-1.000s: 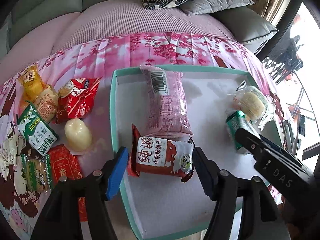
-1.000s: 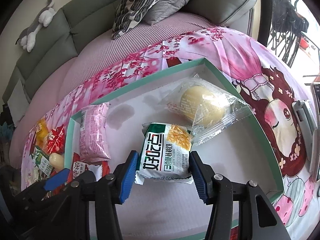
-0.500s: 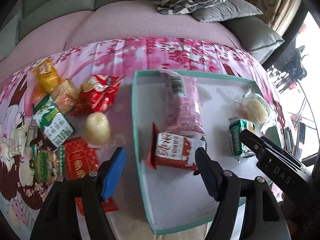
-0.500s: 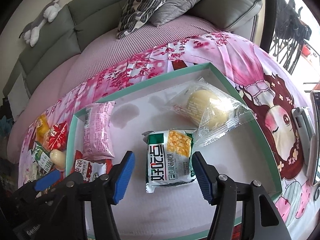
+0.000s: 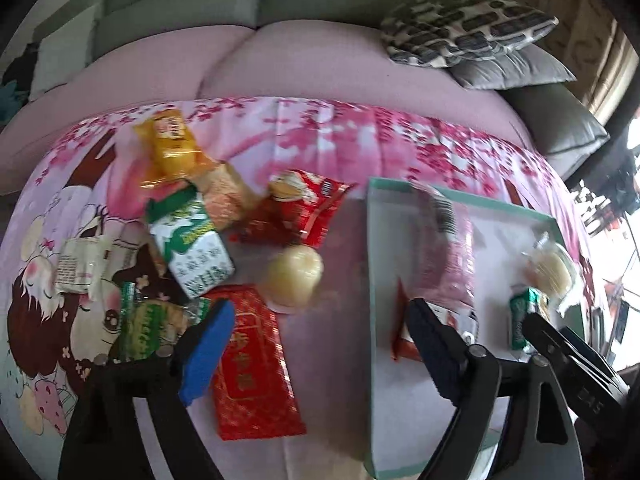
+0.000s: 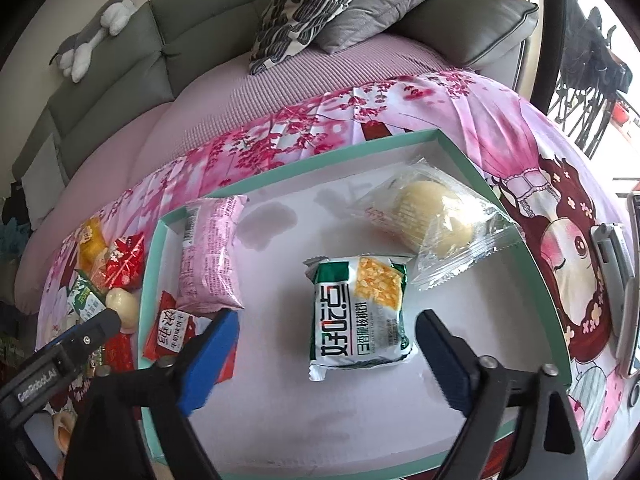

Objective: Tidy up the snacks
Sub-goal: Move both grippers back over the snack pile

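Your left gripper (image 5: pixel 320 344) is spread wide and holds nothing. It hangs low in the left wrist view, straddling the tray's left wall. A flat red foil packet (image 5: pixel 256 372) lies between its fingers, just under the blue pad at lower left.

Your right gripper (image 6: pixel 328 356) is also spread and empty. It hovers low in the right wrist view, over the tray (image 6: pixel 304 164), with the green packet (image 6: pixel 360 312) lying flat between and just beyond its fingers.

Four snacks sit in the tray: the green packet at centre, a bun (image 6: pixel 436 220) in a clear crinkled wrapper to the upper right, a pink pack (image 6: pixel 210 256) at left, and a red-and-white packet (image 6: pixel 172 332) at lower left, touching the pink one.

More remain outside, in the left half of the left wrist view, so the job looks under halfway done. There you have a pale, smooth, rounded jelly cup (image 5: pixel 294 276) near the tray wall, a crumpled red bag (image 5: pixel 304 208), a green-and-white box (image 5: pixel 192 248), a yellow bag (image 5: pixel 172 152), a small green packet (image 5: pixel 148 328) and a whitish wrapper (image 5: pixel 80 264), mostly heaped and touching.

The tray is a shallow rigid box with teal walls and a white floor. It rests on a pink cartoon-print cloth (image 5: pixel 320 132). The wrappers are glossy film. This view is motion-blurred.
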`<state>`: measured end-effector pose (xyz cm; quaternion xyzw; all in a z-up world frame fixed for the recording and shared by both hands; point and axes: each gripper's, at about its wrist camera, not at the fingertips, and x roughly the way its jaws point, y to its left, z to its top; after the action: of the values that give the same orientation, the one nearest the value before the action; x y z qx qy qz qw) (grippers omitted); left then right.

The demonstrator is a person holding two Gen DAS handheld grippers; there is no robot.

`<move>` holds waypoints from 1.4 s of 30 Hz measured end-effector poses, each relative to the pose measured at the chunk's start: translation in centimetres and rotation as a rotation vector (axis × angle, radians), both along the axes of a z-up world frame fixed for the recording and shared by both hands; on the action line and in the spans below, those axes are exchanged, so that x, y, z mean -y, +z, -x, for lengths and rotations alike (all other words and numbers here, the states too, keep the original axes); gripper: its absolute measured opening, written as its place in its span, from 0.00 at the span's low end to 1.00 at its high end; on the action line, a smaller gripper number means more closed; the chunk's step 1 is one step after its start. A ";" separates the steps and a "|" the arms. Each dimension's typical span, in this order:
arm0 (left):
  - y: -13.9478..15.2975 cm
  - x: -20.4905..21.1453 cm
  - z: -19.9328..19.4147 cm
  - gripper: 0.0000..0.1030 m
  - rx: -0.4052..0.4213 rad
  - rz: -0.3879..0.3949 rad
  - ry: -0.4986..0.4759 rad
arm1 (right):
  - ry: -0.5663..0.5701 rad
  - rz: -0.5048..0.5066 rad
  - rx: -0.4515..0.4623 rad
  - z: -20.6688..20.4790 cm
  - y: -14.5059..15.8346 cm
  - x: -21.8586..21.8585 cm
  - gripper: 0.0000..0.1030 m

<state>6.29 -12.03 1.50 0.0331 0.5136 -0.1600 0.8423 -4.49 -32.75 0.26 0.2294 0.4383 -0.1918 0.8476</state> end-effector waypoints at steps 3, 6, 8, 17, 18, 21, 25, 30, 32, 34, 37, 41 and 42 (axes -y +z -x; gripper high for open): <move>-0.1 -0.6 -0.5 0.95 0.015 0.014 0.032 | 0.006 0.013 0.017 0.0 0.2 -0.2 1.00; 0.1 -0.8 -0.5 0.96 0.043 0.006 0.040 | 0.007 0.037 0.014 -0.1 0.4 -0.3 1.00; 0.1 -0.8 -0.5 0.96 0.048 0.008 0.041 | 0.007 0.039 0.017 -0.1 0.4 -0.3 1.00; 0.5 -1.0 -0.3 0.96 0.029 0.006 0.012 | 0.025 0.060 0.044 0.0 1.2 -0.7 1.00; 0.5 -1.1 -0.3 0.96 0.028 -0.007 0.005 | 0.029 0.069 0.047 -0.1 1.3 -0.9 1.00; 0.9 -1.4 -0.2 0.96 0.050 -0.061 -0.009 | 0.051 0.059 0.063 -0.4 1.6 -1.7 1.00; 1.5 -2.7 -0.3 0.96 0.074 -0.104 -0.014 | 0.103 0.049 0.080 -1.3 1.8 -3.6 1.00; 2.0 -5.6 -1.1 0.96 0.071 -0.098 0.030 | 0.163 0.035 0.099 -2.2 2.1 -6.0 1.00; 2.2 -7.0 -1.6 0.96 0.073 -0.104 0.066 | 0.178 0.026 0.106 -2.5 2.1 -6.7 1.00; 2.3 -8.8 -2.1 0.96 0.074 -0.111 0.111 | 0.191 0.036 0.102 -2.9 2.1 -7.6 1.00; 2.1 -11.4 -2.9 0.96 0.058 -0.104 0.175 | 0.218 0.042 0.096 -3.6 2.0 -9.0 1.00; 1.6 -14.2 -3.6 0.96 0.031 -0.092 0.227 | 0.271 0.030 0.104 -4.6 2.0 -11.4 1.00; 1.4 -14.8 -3.7 0.96 0.027 -0.091 0.235 | 0.292 0.029 0.108 -4.9 2.0 -12.2 1.00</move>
<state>10.04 2.73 2.93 0.0130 0.5094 -0.0363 0.8597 0.43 -20.56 2.22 0.1608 0.4181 -0.0601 0.8920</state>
